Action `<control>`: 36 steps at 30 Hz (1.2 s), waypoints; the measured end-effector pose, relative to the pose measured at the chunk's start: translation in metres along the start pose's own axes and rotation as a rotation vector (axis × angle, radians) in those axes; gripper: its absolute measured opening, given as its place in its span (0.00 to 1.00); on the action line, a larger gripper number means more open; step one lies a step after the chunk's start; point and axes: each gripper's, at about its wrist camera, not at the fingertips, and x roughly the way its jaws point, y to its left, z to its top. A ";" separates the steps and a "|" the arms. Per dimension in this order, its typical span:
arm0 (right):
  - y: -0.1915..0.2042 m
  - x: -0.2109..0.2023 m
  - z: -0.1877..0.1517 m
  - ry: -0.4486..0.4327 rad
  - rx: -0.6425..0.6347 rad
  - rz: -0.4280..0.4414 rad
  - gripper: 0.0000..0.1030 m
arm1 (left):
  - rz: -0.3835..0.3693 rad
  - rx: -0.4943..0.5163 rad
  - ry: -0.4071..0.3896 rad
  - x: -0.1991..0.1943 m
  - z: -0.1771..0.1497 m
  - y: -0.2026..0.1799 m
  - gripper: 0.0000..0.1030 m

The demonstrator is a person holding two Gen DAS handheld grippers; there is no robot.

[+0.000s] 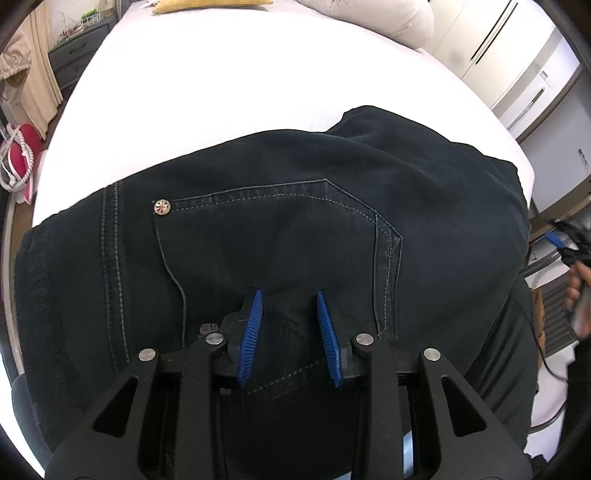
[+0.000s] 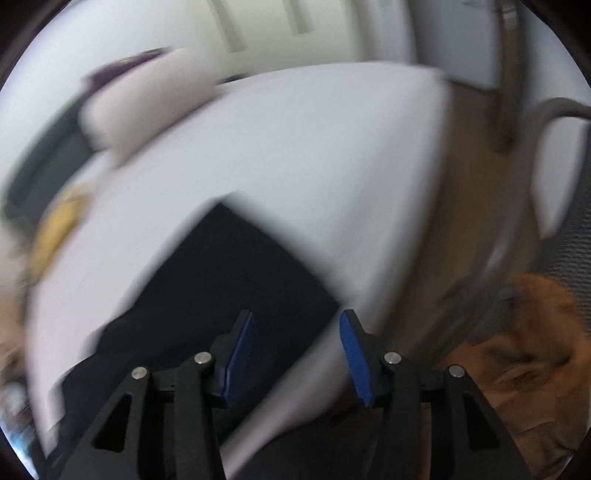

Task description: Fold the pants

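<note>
Dark navy jeans lie bunched on a white bed, back pocket and a metal rivet facing up. My left gripper is right above the pocket area, jaws open with the denim between the blue pads; nothing is pinched. In the blurred right wrist view the folded pants lie as a dark shape on the bed. My right gripper is open and empty over the pants' near edge. It also shows in the left wrist view at the far right.
A white pillow and a yellow cushion lie at the far end of the bed. White wardrobes stand to the right. A pink bag sits left of the bed. A grey chair and brown fabric are at right.
</note>
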 end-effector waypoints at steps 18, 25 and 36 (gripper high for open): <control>0.099 0.049 -0.169 0.588 0.268 0.614 0.50 | -0.010 -0.010 -0.060 -0.016 -0.023 0.000 0.53; 0.108 0.066 -0.184 0.611 0.332 0.668 0.47 | 0.004 -0.001 -0.062 -0.015 -0.023 -0.002 0.53; 0.105 0.063 -0.192 0.591 0.266 0.635 0.06 | 0.009 0.013 -0.050 -0.017 -0.024 0.000 0.53</control>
